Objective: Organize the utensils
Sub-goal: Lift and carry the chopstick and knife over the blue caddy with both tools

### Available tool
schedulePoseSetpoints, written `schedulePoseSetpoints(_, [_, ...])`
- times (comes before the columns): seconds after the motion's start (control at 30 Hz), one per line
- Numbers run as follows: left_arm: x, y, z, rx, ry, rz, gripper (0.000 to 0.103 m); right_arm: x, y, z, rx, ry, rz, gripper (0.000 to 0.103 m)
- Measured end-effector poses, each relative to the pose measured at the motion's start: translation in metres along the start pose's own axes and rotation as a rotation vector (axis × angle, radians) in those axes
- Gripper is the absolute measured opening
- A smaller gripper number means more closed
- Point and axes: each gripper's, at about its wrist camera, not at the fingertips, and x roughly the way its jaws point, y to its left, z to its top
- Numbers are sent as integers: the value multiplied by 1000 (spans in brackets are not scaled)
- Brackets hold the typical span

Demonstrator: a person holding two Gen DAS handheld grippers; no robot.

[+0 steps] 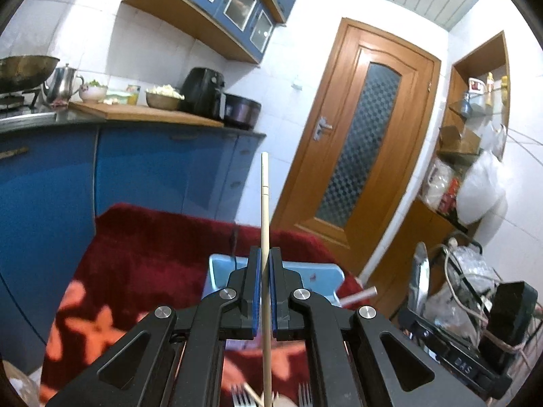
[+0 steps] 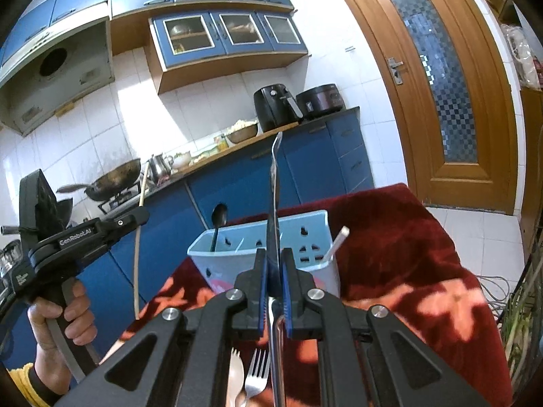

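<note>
My left gripper [image 1: 265, 251] is shut on a thin wooden chopstick [image 1: 264, 203] that stands nearly upright through its jaws. Behind it sits a light blue utensil holder [image 1: 220, 271] on a red flowered blanket [image 1: 152, 247]. In the right wrist view my right gripper [image 2: 274, 252] is shut on a steel utensil [image 2: 273, 210], seen edge on and looking like a knife. It is raised in front of the holder [image 2: 305, 234]. The holder contains a dark spoon [image 2: 219, 217] and a white stick [image 2: 336, 244]. The left gripper [image 2: 144, 213] shows at the left with its chopstick [image 2: 136, 257], held by a hand [image 2: 68, 318].
Loose forks [image 2: 258, 369] and a pale spoon [image 2: 235, 373] lie on the blanket under the grippers. Blue cabinets [image 2: 244, 183] with a counter, a wok [image 2: 115, 179] and an air fryer [image 2: 273, 105] stand behind. A wooden door [image 1: 356, 142] and a cluttered rack [image 1: 475, 305] are to the right.
</note>
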Motion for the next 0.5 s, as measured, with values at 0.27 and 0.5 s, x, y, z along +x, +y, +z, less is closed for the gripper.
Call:
schedulePoseSetpoints(0.27, [26, 0, 26, 21, -135, 45, 4, 21, 0, 29, -32, -89, -27, 9])
schedulePoseSetpoints(0.5, [61, 8, 31, 29, -163, 92, 4, 43, 0, 47, -38, -129, -20, 9])
